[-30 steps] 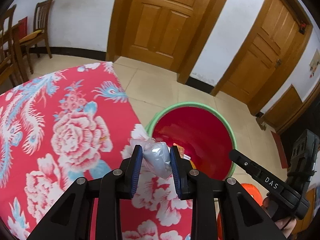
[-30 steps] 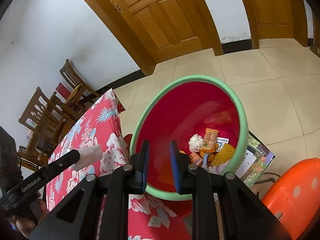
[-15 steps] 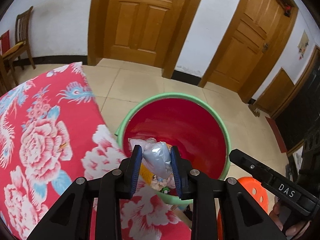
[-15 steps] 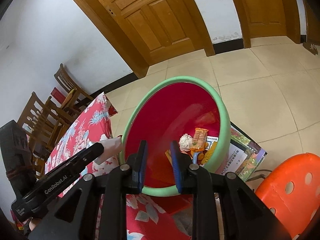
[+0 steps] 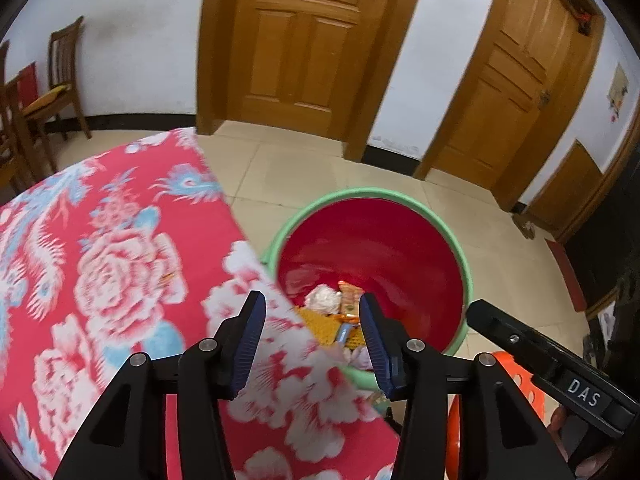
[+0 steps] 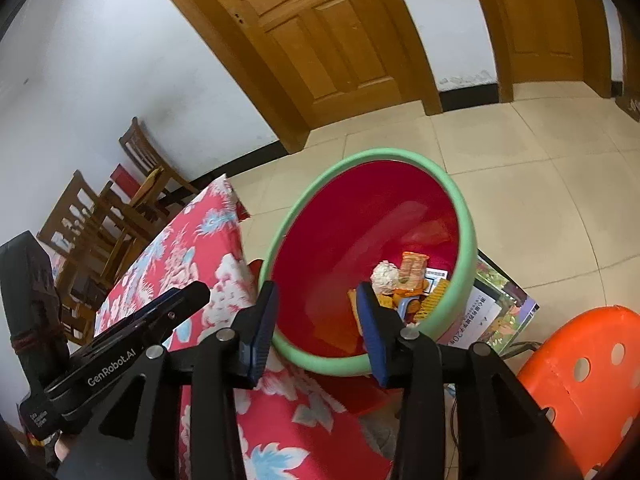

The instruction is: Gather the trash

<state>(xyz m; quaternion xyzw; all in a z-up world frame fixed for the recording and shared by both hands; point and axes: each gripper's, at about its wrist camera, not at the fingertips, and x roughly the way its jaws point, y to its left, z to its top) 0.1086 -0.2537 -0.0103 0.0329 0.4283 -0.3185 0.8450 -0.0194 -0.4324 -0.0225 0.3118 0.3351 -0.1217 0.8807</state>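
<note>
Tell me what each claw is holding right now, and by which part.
Nothing is held. The left claw is open and empty beside the red bin. The right claw is open and empty too.

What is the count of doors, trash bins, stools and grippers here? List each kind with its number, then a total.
wooden doors: 2
trash bin: 1
orange stool: 1
grippers, namely left gripper and right gripper, both open and empty: 2
Total: 6
</note>
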